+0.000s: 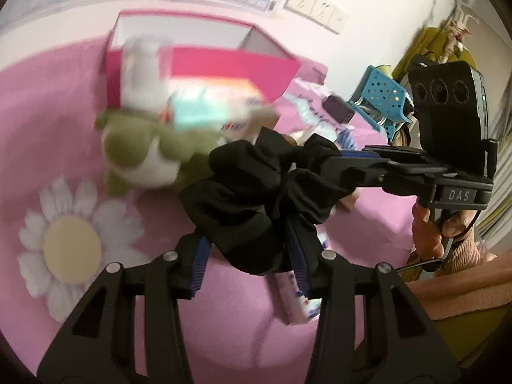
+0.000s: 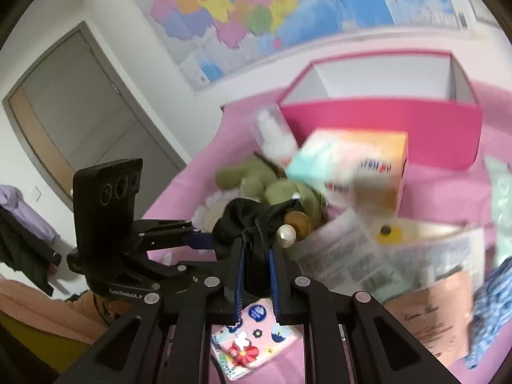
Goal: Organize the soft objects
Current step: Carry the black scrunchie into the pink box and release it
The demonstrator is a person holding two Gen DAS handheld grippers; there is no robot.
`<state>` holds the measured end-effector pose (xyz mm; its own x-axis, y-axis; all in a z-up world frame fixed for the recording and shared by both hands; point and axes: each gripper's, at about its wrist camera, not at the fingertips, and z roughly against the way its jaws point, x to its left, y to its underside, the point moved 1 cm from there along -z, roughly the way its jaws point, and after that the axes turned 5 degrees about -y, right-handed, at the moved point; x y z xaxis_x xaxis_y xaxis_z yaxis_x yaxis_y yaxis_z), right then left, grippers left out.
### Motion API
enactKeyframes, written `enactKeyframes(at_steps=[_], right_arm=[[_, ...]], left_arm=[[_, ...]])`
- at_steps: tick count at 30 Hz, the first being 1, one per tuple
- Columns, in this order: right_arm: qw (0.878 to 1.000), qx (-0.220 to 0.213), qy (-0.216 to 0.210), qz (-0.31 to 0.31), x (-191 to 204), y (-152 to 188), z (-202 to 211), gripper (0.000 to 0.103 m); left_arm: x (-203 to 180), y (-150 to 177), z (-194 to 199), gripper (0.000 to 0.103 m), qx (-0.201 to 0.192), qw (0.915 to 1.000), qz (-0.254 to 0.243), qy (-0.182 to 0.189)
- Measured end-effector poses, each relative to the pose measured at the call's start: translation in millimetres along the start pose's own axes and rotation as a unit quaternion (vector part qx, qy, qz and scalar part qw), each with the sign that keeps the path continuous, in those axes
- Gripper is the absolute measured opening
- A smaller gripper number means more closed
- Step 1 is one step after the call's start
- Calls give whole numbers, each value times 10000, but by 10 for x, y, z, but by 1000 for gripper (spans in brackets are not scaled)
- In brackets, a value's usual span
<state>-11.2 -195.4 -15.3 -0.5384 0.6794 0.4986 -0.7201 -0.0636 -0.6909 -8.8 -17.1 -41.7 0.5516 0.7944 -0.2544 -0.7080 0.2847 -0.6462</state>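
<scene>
The black scrunchie (image 1: 256,192) hangs between both claws above the pink desk (image 1: 48,128), near the pink box (image 1: 224,67). The right claw (image 2: 256,256) pinches its gathered fabric; the left claw (image 1: 249,249) grips its near side. Light, floppy, stretchy: best held by bunched folds.

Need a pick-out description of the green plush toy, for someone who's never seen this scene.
Start at the open pink box at the back of the pink blanket. Just in front of it, beside a white spray bottle and an orange-and-teal carton, lies the green plush toy. It is the only olive-green, fuzzy thing there, with a white belly, unlike the black fabric scrunchie next to it.
</scene>
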Motion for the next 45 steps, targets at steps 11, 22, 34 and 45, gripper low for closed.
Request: enactKeyframes(at_steps=[11,22,34,45], right_arm=[[9942,-905,340,461,-46,-644,541,13],[9895,-1187,806,162,-812,-1351,528,13],[9842,-615,1631,-311,-1536,-1470,75,17],[9723,-937,2131,-187,-1225,-1214,386,38]], left_arm=[[-339,-971,130,48,-677,9948,-713,-258],[-297,-1968,-478,48,-406,9949,-691,-611],[-135,-2276,-1218,48,190,9899,-480,-1319],[-90,-1968,-419,63,-750,9826,-619,-1582]])
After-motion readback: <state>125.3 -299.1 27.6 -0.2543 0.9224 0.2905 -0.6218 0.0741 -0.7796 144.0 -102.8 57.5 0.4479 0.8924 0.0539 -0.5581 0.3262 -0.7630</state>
